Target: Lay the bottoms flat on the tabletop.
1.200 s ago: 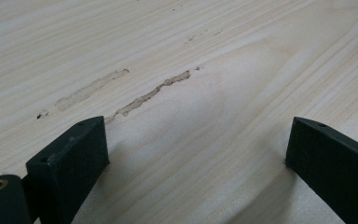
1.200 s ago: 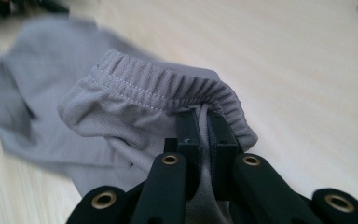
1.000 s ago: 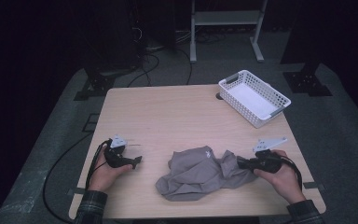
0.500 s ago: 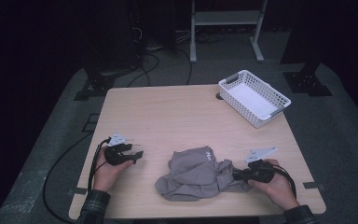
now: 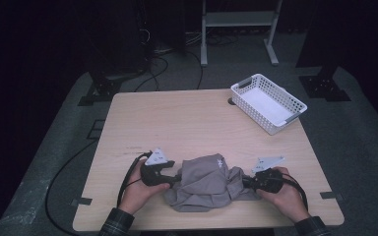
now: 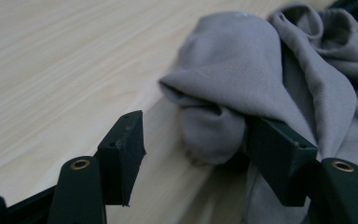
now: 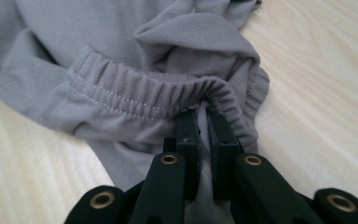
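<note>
A crumpled grey garment [image 5: 206,179] with an elastic waistband lies near the table's front edge. My left gripper [image 5: 174,178] is at its left edge. In the left gripper view, a rolled fold of the garment [image 6: 261,70] lies between the jaws of my left gripper [image 6: 198,140]. The fold rests against the right pad and stands apart from the left pad [image 6: 126,144]. These jaws have just been closing. My right gripper [image 5: 248,183] is at the garment's right side. In the right gripper view, my right gripper [image 7: 203,126] is shut on the gathered waistband [image 7: 135,91].
A white plastic basket [image 5: 268,102] stands at the table's back right corner. The bare wooden tabletop [image 5: 187,123] stretches behind the garment. Cables trail from both grippers off the front edge, and dark floor with stands surrounds the table.
My left gripper has slid right up to the garment's left edge, and its jaws have narrowed around a fold. My right gripper has shifted slightly left, still clamped on the waistband.
</note>
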Motion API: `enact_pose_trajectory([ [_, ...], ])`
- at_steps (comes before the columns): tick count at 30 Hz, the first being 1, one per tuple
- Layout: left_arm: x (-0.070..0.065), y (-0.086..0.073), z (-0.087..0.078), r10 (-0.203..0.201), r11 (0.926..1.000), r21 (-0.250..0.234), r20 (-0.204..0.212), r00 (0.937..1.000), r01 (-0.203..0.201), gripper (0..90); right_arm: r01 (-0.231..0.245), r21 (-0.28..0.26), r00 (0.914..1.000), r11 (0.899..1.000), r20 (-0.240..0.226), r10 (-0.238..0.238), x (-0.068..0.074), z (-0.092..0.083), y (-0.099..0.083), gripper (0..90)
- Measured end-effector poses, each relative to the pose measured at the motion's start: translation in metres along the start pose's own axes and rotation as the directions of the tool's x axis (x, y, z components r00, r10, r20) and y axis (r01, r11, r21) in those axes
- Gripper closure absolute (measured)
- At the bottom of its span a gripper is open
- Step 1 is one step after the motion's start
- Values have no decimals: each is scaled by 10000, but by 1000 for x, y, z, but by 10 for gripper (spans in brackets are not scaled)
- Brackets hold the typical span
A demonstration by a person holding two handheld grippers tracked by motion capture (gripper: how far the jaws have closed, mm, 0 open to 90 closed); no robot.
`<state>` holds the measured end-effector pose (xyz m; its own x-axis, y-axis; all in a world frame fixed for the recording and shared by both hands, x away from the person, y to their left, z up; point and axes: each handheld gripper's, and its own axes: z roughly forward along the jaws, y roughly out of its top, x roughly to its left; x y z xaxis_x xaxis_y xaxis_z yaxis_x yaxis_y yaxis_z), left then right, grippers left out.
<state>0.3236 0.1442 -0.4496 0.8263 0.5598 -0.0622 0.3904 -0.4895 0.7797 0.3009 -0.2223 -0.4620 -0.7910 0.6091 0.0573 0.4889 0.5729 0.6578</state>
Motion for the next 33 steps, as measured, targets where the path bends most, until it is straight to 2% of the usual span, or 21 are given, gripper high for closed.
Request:
enact_pose_trajectory([
  [3,-2,2,12,258,9989,401,-29,9997,-257,356,114,-16,9998,9999,165,-113,-2,6,6,844],
  [5,1,5,20,270,9983,512,-84,9996,-265,356,208,-23,9993,9998,311,-207,-5,10,12,844],
  [8,6,12,27,273,9979,599,-426,9987,-247,363,282,-44,9981,9996,556,-279,-7,16,18,844],
  [11,16,21,36,352,9967,756,-893,9954,-285,371,392,-57,9963,9992,773,-387,-8,21,23,844],
  [15,30,30,46,558,9946,936,-1252,9906,-442,380,441,-10,9933,9990,1066,-438,-13,27,31,844],
  [21,52,40,56,263,9973,724,-1473,9887,-158,388,357,5,9870,9994,1570,-353,-26,38,45,843],
  [26,63,39,47,-83,9991,401,-1691,9856,152,399,185,-96,9844,9998,1749,-165,-38,44,53,844],
  [31,65,38,28,-188,9997,108,-1744,9845,210,406,-378,-670,9903,9970,1310,463,-43,36,52,845],
  [33,64,37,23,-149,9999,54,-1735,9847,160,412,-340,-1032,9923,9941,1150,458,-40,26,53,845],
])
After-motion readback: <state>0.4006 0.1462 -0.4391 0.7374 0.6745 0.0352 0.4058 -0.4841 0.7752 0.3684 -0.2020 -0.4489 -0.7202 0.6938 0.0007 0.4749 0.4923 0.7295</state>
